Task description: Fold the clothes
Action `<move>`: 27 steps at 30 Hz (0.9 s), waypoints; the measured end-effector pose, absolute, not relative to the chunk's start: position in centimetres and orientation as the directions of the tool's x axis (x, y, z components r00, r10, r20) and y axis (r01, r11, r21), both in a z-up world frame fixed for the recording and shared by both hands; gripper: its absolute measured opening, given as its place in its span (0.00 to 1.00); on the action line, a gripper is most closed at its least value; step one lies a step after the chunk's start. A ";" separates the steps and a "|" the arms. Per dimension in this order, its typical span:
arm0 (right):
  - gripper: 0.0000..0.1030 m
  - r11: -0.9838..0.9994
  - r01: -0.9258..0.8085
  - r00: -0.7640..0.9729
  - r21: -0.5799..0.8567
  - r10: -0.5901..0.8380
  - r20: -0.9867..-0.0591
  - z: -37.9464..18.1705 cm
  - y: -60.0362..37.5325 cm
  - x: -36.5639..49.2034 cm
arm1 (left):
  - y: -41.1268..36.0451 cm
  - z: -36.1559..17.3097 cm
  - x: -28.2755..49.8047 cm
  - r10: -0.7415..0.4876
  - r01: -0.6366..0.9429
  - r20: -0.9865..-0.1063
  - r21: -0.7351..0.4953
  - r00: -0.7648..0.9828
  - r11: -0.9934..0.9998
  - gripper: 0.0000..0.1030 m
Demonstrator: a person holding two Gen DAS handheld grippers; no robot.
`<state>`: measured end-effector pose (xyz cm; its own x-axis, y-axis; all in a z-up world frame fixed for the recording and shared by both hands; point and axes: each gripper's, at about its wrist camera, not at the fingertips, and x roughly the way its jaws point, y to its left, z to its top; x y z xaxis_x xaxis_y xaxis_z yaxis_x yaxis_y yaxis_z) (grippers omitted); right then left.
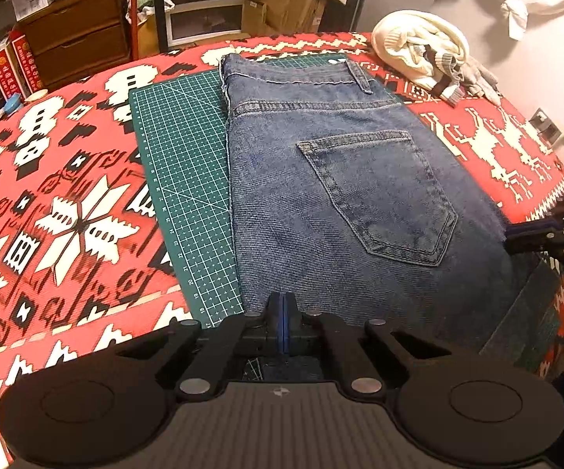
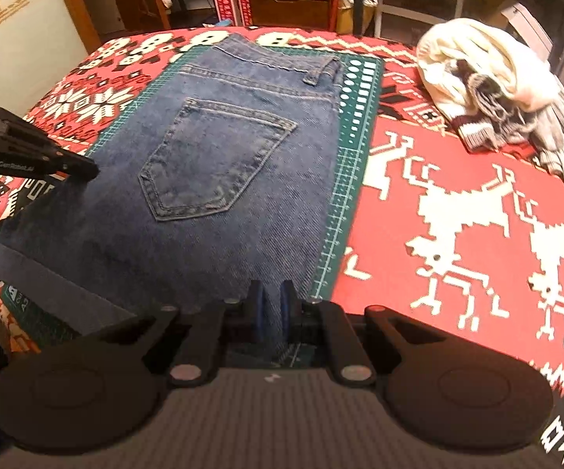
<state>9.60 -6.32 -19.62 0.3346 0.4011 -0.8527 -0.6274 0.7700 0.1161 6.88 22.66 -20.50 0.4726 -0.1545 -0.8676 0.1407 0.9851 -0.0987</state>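
Note:
Blue jeans (image 1: 360, 195) lie folded on a green cutting mat (image 1: 180, 156), back pocket up and waistband at the far end. My left gripper (image 1: 284, 312) is shut at the near denim edge, pads pressed together on the fabric. In the right wrist view the jeans (image 2: 223, 156) fill the mat (image 2: 354, 156), and my right gripper (image 2: 272, 308) is shut with denim between its blue pads. Each gripper shows in the other's view: the right gripper (image 1: 510, 238) at the jeans' right edge, the left gripper (image 2: 92, 172) at their left edge.
A red patterned tablecloth (image 1: 67, 195) covers the table. A heap of cream and grey knitwear (image 1: 418, 51) sits at the far right corner, seen too as the knitwear (image 2: 489, 74). Drawers, boxes and shelves stand behind the table.

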 end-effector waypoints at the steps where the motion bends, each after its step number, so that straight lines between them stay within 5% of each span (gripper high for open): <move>1: 0.09 0.772 -0.624 0.339 0.120 0.406 -0.849 -19.4 -6.4 9.6 | 22.6 -20.4 6.9 -0.153 0.137 -0.867 -0.099 0.473 0.986 0.03; 27: 0.10 0.780 -0.605 0.439 0.158 0.493 -0.751 -17.2 -2.2 14.7 | 23.1 -18.9 10.5 -0.219 0.053 -0.797 -0.229 0.562 0.972 0.04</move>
<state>14.73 -2.23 -17.19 0.4389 0.4928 -0.7513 -0.6052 0.7802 0.1581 10.45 23.06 -18.95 0.5623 -0.2189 -0.7975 0.0532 0.9719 -0.2292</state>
